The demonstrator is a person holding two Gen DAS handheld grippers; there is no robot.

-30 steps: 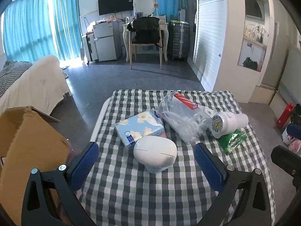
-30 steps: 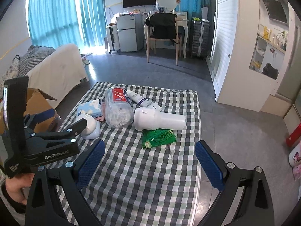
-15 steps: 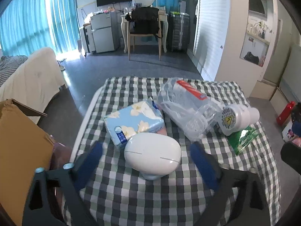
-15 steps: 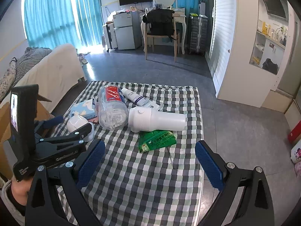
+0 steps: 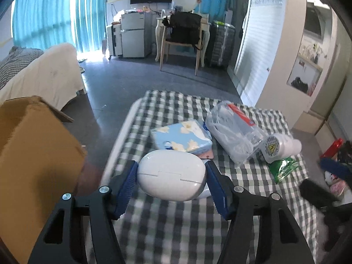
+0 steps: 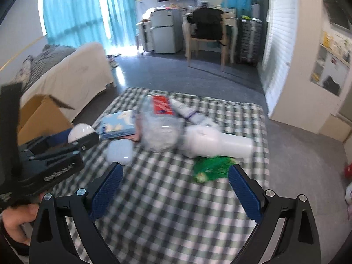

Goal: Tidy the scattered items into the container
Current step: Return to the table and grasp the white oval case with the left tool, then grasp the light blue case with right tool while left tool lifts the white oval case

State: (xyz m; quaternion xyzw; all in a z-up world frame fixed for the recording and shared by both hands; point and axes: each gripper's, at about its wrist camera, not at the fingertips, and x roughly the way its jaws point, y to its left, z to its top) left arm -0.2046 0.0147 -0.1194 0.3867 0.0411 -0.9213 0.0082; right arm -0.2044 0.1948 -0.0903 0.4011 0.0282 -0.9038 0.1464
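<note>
My left gripper (image 5: 171, 176) is shut on a white egg-shaped case (image 5: 171, 175), held a little above the checked tablecloth (image 5: 176, 226). The case also shows in the right wrist view (image 6: 80, 132), between the left gripper's fingers, with a pale blurred shape (image 6: 120, 151) on the cloth below it. My right gripper (image 6: 176, 189) is open and empty over the cloth's near part. On the table lie a blue flowered tissue pack (image 5: 182, 136), a clear plastic bag (image 5: 233, 129), a white bottle (image 6: 215, 142) and a green packet (image 6: 211, 168). A brown cardboard box (image 5: 33, 154) stands at the left.
A white tube (image 6: 182, 110) lies behind the bag. A covered sofa (image 6: 72, 70) stands left of the table. A chair (image 5: 182, 35), a desk and a small fridge (image 5: 133, 35) are far across the grey floor. The table's right edge drops to the floor.
My left gripper moved forward, shut on the white case and lifted it off the cloth. My right gripper stayed open and moved a little closer to the items.
</note>
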